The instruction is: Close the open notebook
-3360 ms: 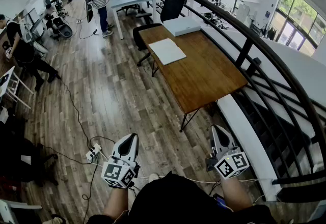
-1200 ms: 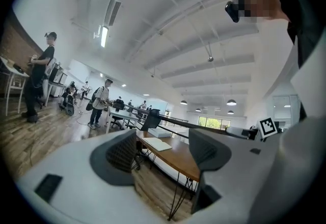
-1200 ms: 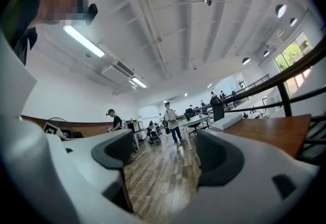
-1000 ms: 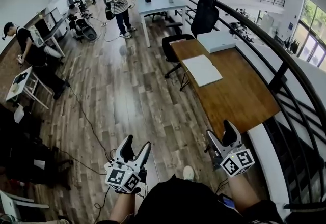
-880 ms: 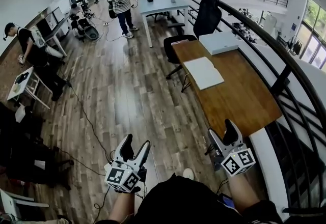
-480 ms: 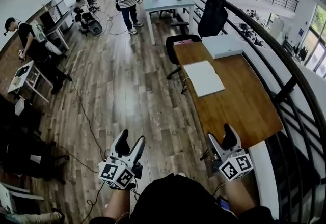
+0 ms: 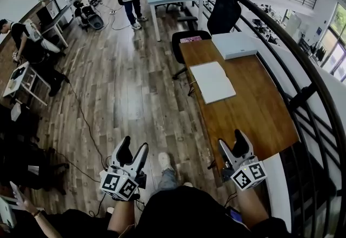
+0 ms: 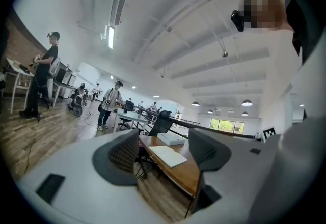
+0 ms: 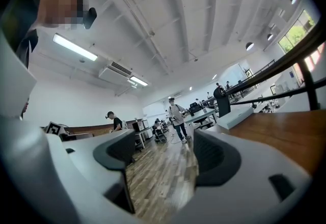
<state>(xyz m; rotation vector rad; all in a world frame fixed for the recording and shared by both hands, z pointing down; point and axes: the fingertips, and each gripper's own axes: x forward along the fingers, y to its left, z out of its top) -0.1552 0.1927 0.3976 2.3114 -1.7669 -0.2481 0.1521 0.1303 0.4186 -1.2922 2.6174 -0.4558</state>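
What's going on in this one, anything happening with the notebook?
A person stands at the near end of the wooden table, holding a hand-held gripper in each hand. The open notebook lies flat farther up the table, untouched and not yet closed. The left hand-held gripper is open and empty, out over the floor. The right hand-held gripper, by the table's near end, is open too; its jaws have just been closing slightly, with nothing between them.

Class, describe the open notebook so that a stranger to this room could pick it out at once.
Find the long brown wooden table. The notebook lies flat on its far half, near the left edge. Unlike the thicker white box at the table's far end, it is thin, with its pale pages spread open.
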